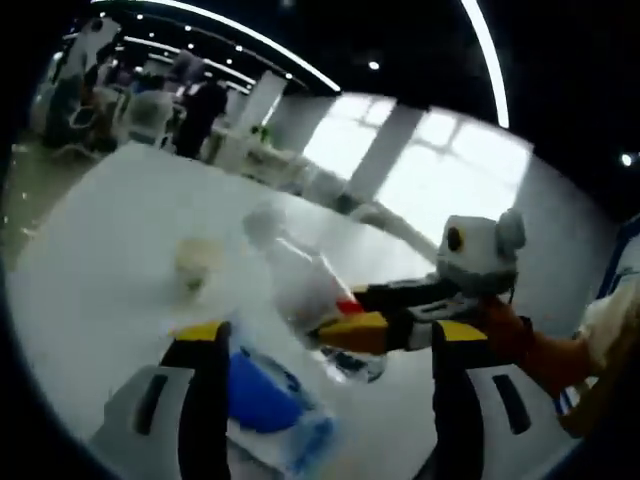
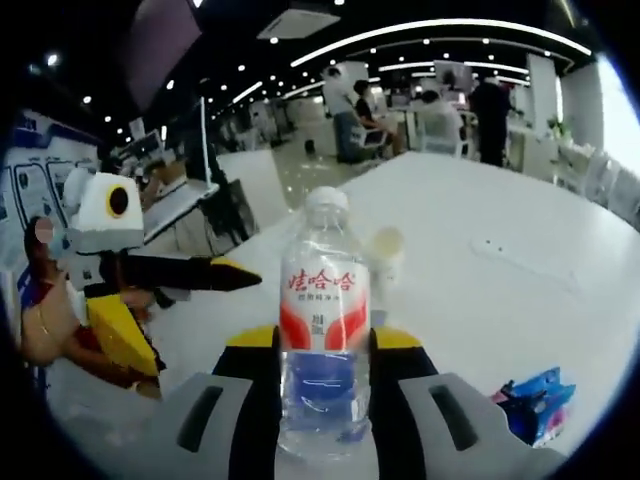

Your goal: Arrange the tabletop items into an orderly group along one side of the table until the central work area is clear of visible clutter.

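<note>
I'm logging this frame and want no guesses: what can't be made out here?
- Small pale cup-like object: left gripper view, motion blur hides what it is.
- Blue plastic packet: left gripper view, cut by the left gripper.
- Clear plastic water bottle: right gripper view, base hidden between the right gripper's jaws.

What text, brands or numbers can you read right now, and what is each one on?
"娃哈哈": red characters on the white label of the water bottle held in the right gripper.
Small print under that brand: too small to read.
Blue packet on the white table: print too blurred to read.
Wall posters: diagrams, text too small to read.
</note>
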